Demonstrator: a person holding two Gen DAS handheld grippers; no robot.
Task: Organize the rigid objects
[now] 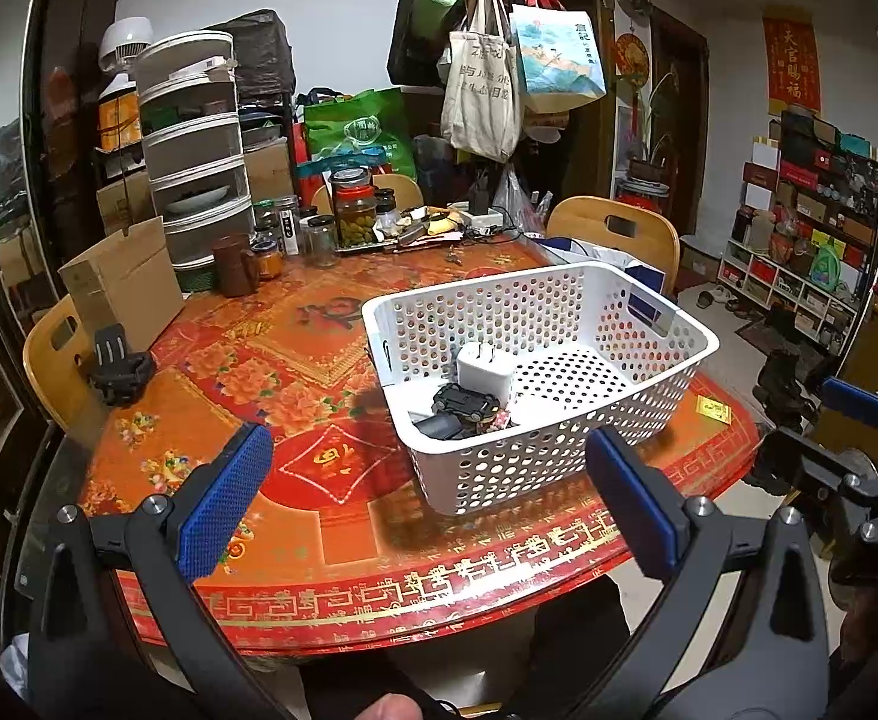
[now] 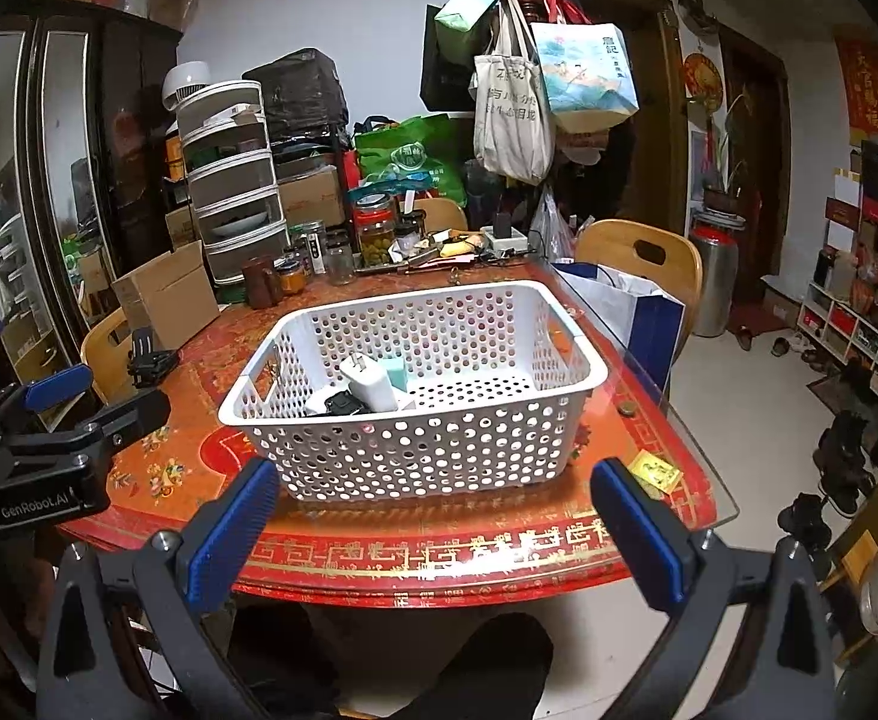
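a white perforated basket (image 2: 415, 396) is sitting on the red patterned table (image 2: 487, 546), near its front edge. inside, at the basket's left end, a white charger plug (image 2: 370, 384) is leaning over a small black toy car (image 1: 469, 402), with a pale teal block (image 2: 392, 373) beside them; the right half of the basket is lying bare.

still out on the table are a small yellow packet (image 2: 655, 471), just beside the basket's right front corner, and a black clip-like mount (image 1: 118, 372) well apart to the left, near a cardboard box (image 1: 121, 282). jars and clutter are crowding the far side.

both tools are hovering low at the table's front edge, gripping nothing. the left gripper (image 1: 427, 501) is standing with its blue pads spread wide, and so is the right gripper (image 2: 433, 534).

the likely step is fetching a leftover item. the yellow packet looks flat, so the right tool would do well coming in low and narrowing first, pinching its edges rather than pressing down. the black mount is bulkier and suits the left tool; it should be dropped into the bare right half, clear of the basket wall.
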